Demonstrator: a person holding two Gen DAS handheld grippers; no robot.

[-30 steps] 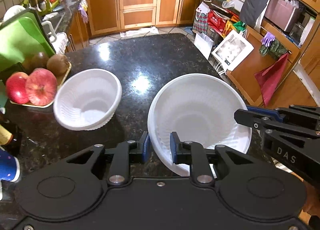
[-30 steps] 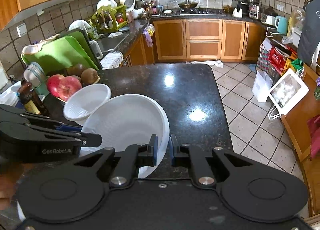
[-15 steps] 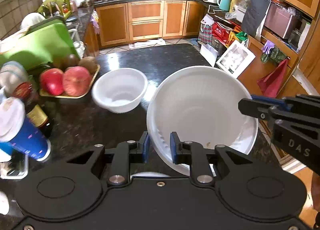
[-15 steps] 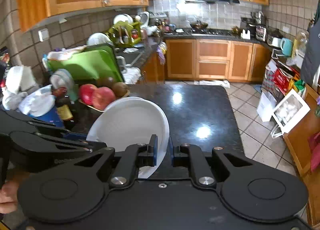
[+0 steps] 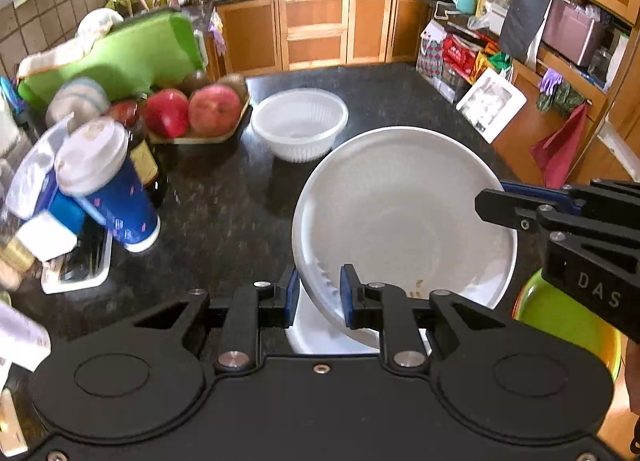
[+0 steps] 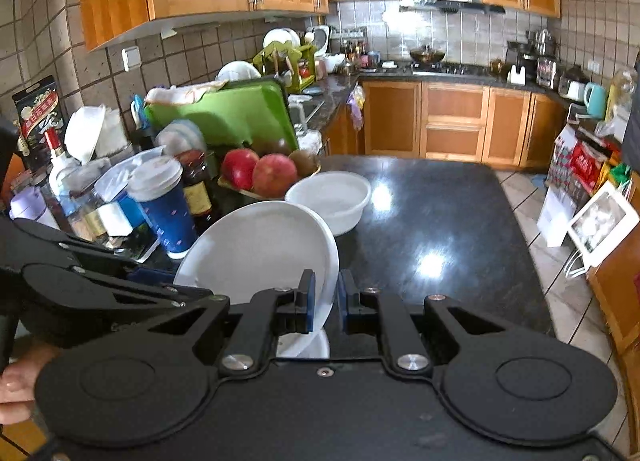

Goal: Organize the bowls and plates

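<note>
A large white plate is held tilted above the black counter by both grippers. My left gripper is shut on its near rim. My right gripper is shut on its right rim; the plate shows in the right wrist view too. A second white dish lies on the counter under the held plate, mostly hidden. A small white ribbed bowl sits farther back on the counter, also visible in the right wrist view. A green bowl sits at the near right.
A tray of apples and kiwis stands left of the small bowl. A blue paper cup with white lid, bottles and a green cutting board crowd the left side. The counter's right edge drops to a tiled floor.
Both grippers have lifted the white plate and drawn back toward the near end of the counter. The small bowl now lies farther away; the green bowl and cluttered left side have come into view.
</note>
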